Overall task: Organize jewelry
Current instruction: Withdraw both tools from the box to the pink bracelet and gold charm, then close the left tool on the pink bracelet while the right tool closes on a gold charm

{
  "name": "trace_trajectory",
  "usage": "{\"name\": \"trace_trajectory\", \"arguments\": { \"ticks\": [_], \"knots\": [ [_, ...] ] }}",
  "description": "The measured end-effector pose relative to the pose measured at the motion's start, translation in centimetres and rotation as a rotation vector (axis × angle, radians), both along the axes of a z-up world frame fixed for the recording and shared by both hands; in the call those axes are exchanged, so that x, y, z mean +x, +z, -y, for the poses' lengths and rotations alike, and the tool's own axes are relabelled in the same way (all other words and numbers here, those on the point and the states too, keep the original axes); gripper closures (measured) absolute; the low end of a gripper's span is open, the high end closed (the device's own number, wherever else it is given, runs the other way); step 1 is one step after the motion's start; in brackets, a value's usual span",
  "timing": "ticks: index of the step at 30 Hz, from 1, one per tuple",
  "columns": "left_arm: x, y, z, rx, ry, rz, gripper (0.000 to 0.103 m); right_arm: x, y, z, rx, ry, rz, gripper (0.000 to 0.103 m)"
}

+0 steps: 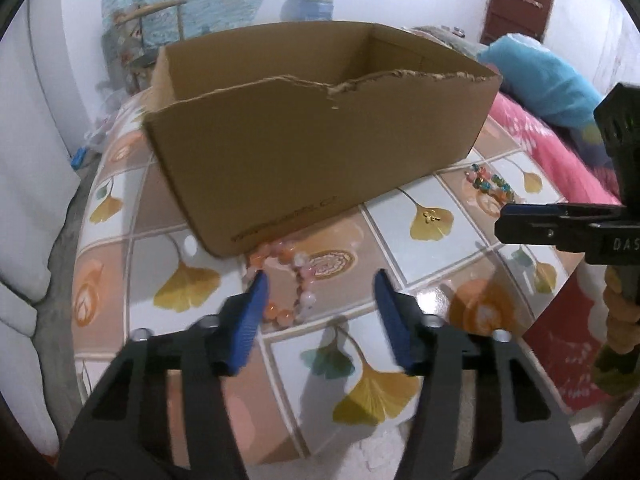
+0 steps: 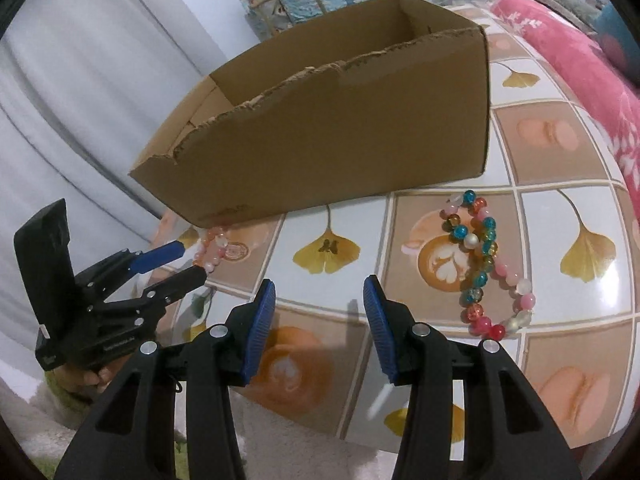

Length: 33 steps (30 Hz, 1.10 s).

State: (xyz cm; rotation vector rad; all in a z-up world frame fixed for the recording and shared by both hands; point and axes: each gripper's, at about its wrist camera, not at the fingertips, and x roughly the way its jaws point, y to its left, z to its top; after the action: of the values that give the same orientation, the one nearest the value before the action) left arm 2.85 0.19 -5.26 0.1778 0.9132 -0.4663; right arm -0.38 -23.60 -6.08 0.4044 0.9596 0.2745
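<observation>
surface (image 2: 568, 364): your round top, glossy cloth in a tile print, ginkgo leaves, latte cups, macarons.
cardboard box (image 1: 320, 152): open top, ragged torn front rim, sits at the middle-back of the surface; the inside floor can't be seen from here.
left hand-held gripper (image 1: 320, 286): yours, black frame, blue pads, jaws apart, nothing pinched; it hangs over the orange-pink bracelet, left pad tip right at the loop's left side, contact can't be told.
right hand-held gripper (image 2: 320, 292): yours, same build, jaws apart and empty, over bare cloth; the multicolour bracelet lies just to its right, outside the jaws.
multicolour bracelet (image 2: 486, 264): round glass beads in teal, amber, red, pink and frosted white, twisted into a loose doubled loop; flat on the surface in front of the box's right corner, apart from the box.
orange-pink bracelet (image 1: 286, 284): orange, peach and pale pink beads in one loop; flat on the surface, its far end at the foot of the box's front wall near the left corner.
</observation>
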Motion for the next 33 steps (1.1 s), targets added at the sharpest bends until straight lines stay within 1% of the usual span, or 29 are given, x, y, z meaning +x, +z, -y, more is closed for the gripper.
{"name": "trace_trajectory", "arguments": {
  "ticks": [2,4,7,10,14,16,20,22,24,33],
  "knots": [
    [0.3,-0.5,0.3,0.006,-0.013,-0.011,0.066,-0.1,-0.1,0.2,0.002,-0.014,-0.005,0.058],
    [0.5,-1.5,0.7,0.029,-0.011,-0.03,0.072,-0.3,0.1,0.3,0.004,-0.022,-0.002,0.058],
    [0.9,-2.0,0.7,0.058,0.002,-0.044,0.078,0.0,0.3,0.0,-0.009,-0.019,0.014,0.058],
    [1.1,-2.0,0.6,0.06,0.004,-0.039,0.079,0.9,0.4,-1.1,-0.059,0.0,0.034,0.058],
    [1.0,-2.2,0.9,0.081,0.006,-0.022,0.084,2.2,-0.1,-3.0,-0.149,0.035,0.051,0.059],
    [1.0,-2.2,0.9,0.08,0.005,-0.021,0.084,2.7,-0.4,-3.7,-0.189,0.044,0.047,0.066],
    [1.0,-2.3,1.0,0.079,0.005,-0.019,0.086,3.1,-0.8,-4.6,-0.258,0.049,0.051,0.074],
    [1.0,-2.3,1.0,0.078,0.005,-0.018,0.086,3.3,-1.0,-4.8,-0.269,0.046,0.052,0.079],
    [1.1,-2.2,0.9,0.077,0.006,-0.018,0.087,3.4,-1.1,-5.0,-0.28,0.044,0.054,0.08],
    [1.1,-2.2,0.8,0.077,0.008,-0.018,0.09,3.6,-1.1,-6.7,-0.341,0.045,0.08,0.082]
  ]
}}
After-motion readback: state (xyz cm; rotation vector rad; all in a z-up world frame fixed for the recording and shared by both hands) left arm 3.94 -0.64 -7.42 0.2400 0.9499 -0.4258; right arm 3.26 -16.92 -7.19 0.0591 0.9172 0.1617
